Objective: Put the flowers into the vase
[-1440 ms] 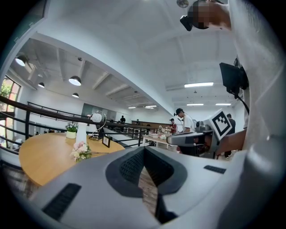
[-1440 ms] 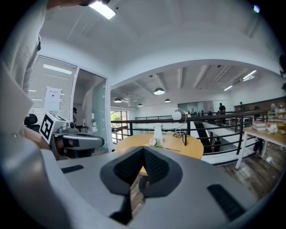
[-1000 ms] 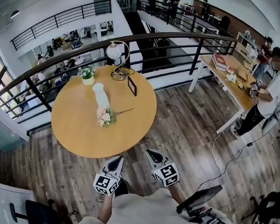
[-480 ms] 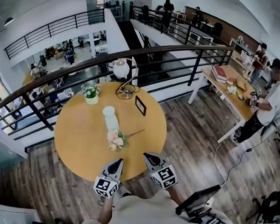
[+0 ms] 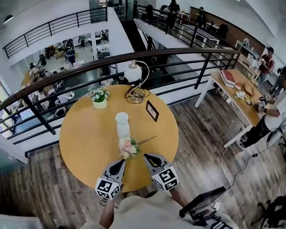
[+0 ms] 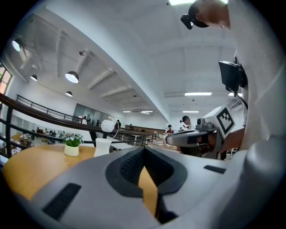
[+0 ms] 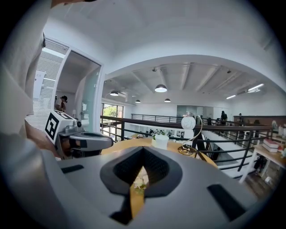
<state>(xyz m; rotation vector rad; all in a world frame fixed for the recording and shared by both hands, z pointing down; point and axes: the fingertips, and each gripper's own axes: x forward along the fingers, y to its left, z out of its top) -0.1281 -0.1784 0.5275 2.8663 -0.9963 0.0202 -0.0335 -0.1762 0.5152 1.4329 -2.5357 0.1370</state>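
Note:
A white vase [image 5: 122,125] stands upright near the middle of the round wooden table [image 5: 84,147]. A small pink and white bunch of flowers [image 5: 128,147] lies flat just in front of it, stem pointing right. My left gripper [image 5: 119,164] and right gripper [image 5: 148,159] hover side by side over the table's near edge, just short of the flowers, both shut and empty. In the right gripper view the flowers [image 7: 140,179] show past the closed right gripper [image 7: 142,163], the vase [image 7: 160,141] beyond. The left gripper view shows the left gripper [image 6: 144,161] closed, the vase [image 6: 103,146] ahead at left.
On the table's far side stand a small potted plant [image 5: 100,96], a globe lamp on a hoop stand [image 5: 134,77] and a dark picture frame [image 5: 152,110]. A black railing [image 5: 151,52] curves behind the table. A person [image 5: 277,106] stands at a desk to the right.
Both grippers have moved forward from over the floor to the table's near edge, close to the flowers. The table sits nearer in the head view. The jaws stay shut.

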